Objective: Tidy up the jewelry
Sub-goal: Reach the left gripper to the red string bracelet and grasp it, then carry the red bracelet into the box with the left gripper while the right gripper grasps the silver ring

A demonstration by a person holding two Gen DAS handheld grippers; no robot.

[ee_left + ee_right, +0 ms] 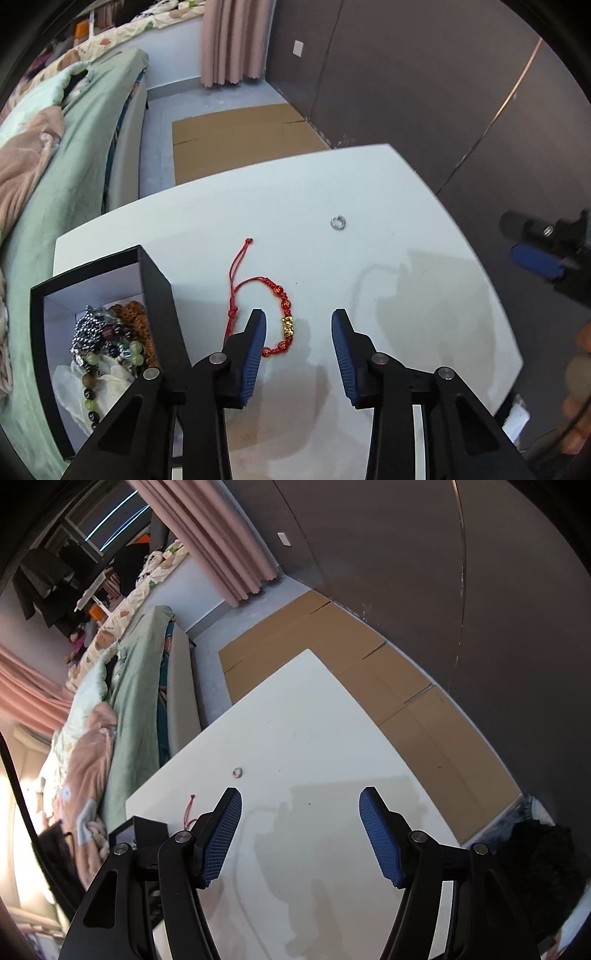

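While the black open-topped cardboard box (162, 295) is already holding a heap of beaded strands, two pieces are lying loose on the white counter (369, 184), so the sorting is looking partly done.

Step in hand: the left tongs (298, 319) are hanging wide over the red braided cord bracelet with red beads and a gold charm (258, 314), lining up for a pick; nothing is being held.

Bracelet's place: it is lying just under and ahead of the left finger (255, 339) of the left tongs, its gold charm sitting in the gap, its cord tail running away forward.

Box's place: it is sitting close to the left of the left tongs.

Small silver metal ring (338, 222): it is resting well ahead of the left tongs, slightly right; in the right wrist view the ring (237, 772) is lying ahead of the right tongs' left finger.

Right tongs (301, 803): they are gaping wide and empty above bare counter.

Next move, as I am judging it: the left tongs are needing to drop and shift a touch left so both pads are straddling the beaded section, then be closing gently, since thin cord is likely to slip.
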